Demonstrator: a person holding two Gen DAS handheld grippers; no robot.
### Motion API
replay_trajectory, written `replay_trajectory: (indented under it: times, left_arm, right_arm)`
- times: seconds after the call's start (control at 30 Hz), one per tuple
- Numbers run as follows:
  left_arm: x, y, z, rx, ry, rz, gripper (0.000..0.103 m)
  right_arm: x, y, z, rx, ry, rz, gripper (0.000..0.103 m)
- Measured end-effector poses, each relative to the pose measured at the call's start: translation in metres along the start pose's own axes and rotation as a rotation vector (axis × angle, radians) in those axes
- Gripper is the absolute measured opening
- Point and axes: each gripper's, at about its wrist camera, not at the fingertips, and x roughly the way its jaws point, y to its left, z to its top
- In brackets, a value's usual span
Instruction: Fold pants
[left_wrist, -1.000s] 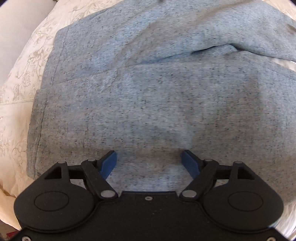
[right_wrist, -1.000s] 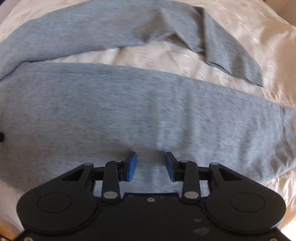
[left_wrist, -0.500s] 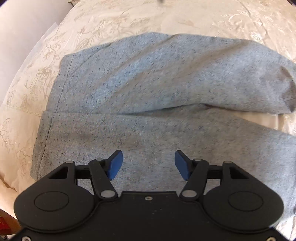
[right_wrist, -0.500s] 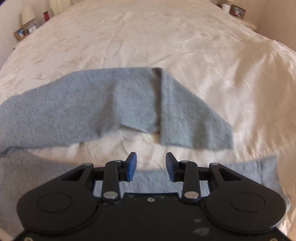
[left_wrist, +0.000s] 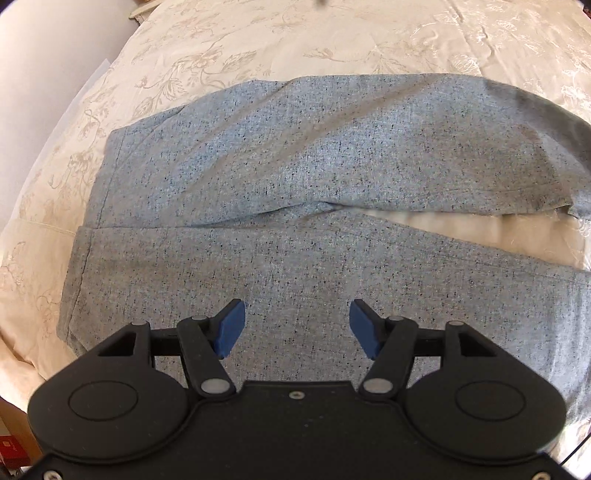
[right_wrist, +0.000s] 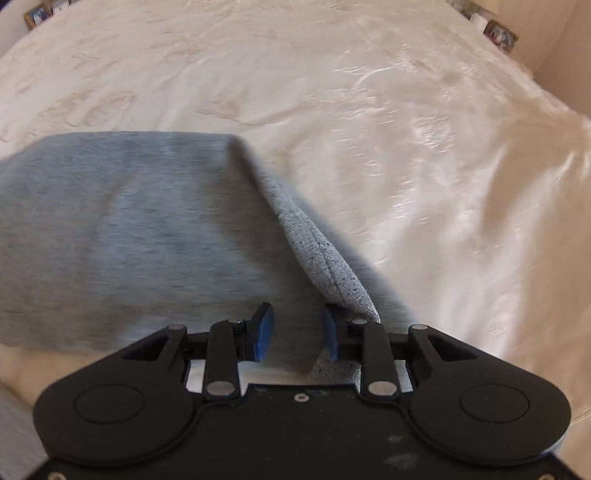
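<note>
Hovering nearest the left wrist camera, left gripper (left_wrist: 296, 328) sits with its two blue pads wide apart, nothing between them, over the near leg of the pants (left_wrist: 295, 206). One pair of pants, grey-blue speckled knit, lying on the bedspread (left_wrist: 229, 40), one cream floral cover over the whole bed. Two legs visible in the left view: near leg runs flat across just ahead of the pads; far leg lies beyond it, wrinkled, touching the near one at the left and splitting off to the right with a wedge of bare cover showing between them. Hemmed band of the pants lies toward the bed's left edge, stitch line visible. Right gripper (right_wrist: 297, 330): two blue pads a moderate gap apart, not closed. One folded, stitched edge of the pants (right_wrist: 325, 266) rises toward the right pad (right_wrist: 330, 332) and drapes over that finger's linkage; cannot tell if fabric actually sits between the pads, view is blurred there. Grey fabric spreads left from that edge; beyond it only bare cream bedspread (right_wrist: 406, 129) up to the far edge. Far corners in the right view: small framed items, one cluster far left (right_wrist: 44, 13), one cluster far right (right_wrist: 495, 29), too small to count reliably.
</note>
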Motion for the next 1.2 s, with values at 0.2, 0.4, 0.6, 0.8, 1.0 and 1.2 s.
replay_trajectory:
  times: [0.2,0.4,0.6,0.8,1.0,1.2]
  left_arm:
    - [0.010,0.001,0.013,-0.043,0.019,0.008,0.066]
    - [0.017,-0.016,0.045,-0.053,-0.040,-0.066,0.066]
    - [0.041,-0.058,0.085,0.040,-0.118,-0.101,0.066]
    - [0.097,-0.052,0.093,0.189,-0.063,0.056,0.070]
    - [0.095,-0.006,0.092,0.140,-0.070,0.123,0.070]
    - [0.043,0.006,0.043,0.098,-0.109,0.018,0.067]
  right_arm:
    - [0.027,-0.086,0.039,-0.014,-0.029,-0.305,0.031]
    - [-0.006,-0.107,0.036,0.198,-0.094,-0.033,0.037]
    - [-0.024,-0.003,0.026,0.107,-0.088,0.304,0.037]
    - [0.010,0.043,0.024,0.004,0.006,0.271,0.036]
    - [0.041,-0.047,0.009,0.150,0.056,0.033,0.032]
    - [-0.003,-0.097,-0.022,0.264,0.011,0.046,0.037]
